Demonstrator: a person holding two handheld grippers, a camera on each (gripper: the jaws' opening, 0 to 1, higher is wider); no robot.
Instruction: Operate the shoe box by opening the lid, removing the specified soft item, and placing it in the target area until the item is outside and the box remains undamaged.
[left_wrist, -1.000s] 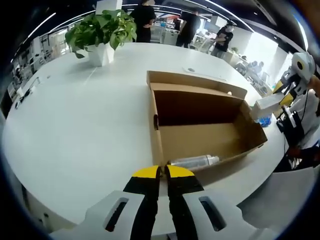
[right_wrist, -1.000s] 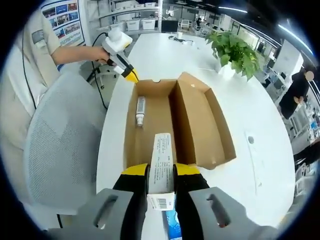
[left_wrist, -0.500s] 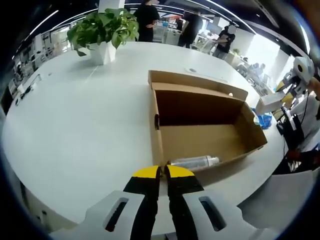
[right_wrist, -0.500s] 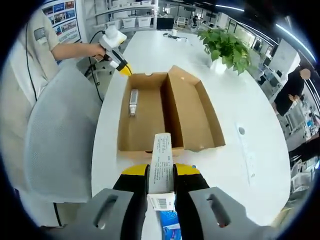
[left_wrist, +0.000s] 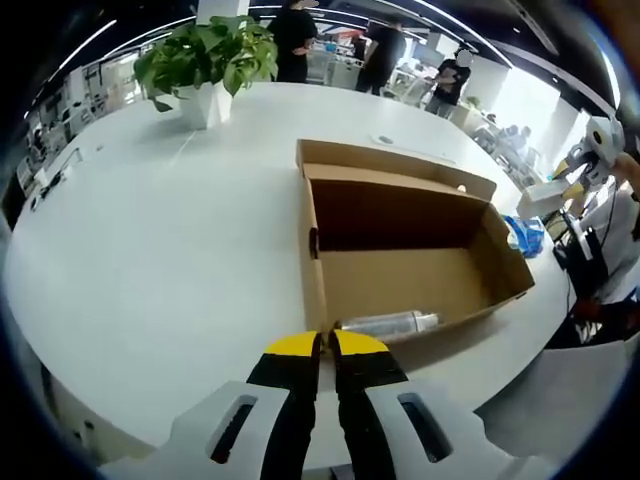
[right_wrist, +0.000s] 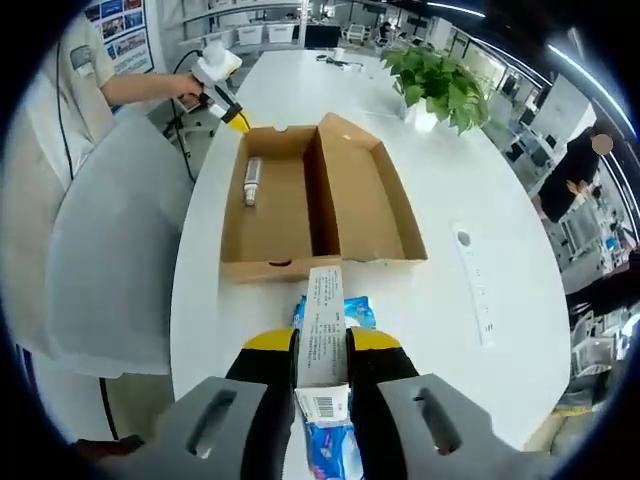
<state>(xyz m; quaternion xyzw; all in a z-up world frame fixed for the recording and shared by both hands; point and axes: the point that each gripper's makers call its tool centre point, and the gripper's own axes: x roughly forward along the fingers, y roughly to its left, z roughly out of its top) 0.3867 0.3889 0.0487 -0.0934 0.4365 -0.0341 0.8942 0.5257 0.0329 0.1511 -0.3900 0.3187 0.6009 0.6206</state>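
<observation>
2 grippers (left_wrist: 322, 345) (right_wrist: 322, 340): right clamps white carton (right_wrist: 322, 330) outside open shoe box (right_wrist: 315, 205).

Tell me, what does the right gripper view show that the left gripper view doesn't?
Right gripper view: its tool shut on a white carton, above a blue packet on the table, and a grey chair.

Left gripper view: its own tool closed, holding nothing.

Both: the open shoe box, the bottle inside it, the potted plant and the white table.

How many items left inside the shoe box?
1: a clear bottle lies on the floor of the shoe box, at the end near the left gripper. The lid half looks bare. The right gripper holds a white carton over the table.
</observation>
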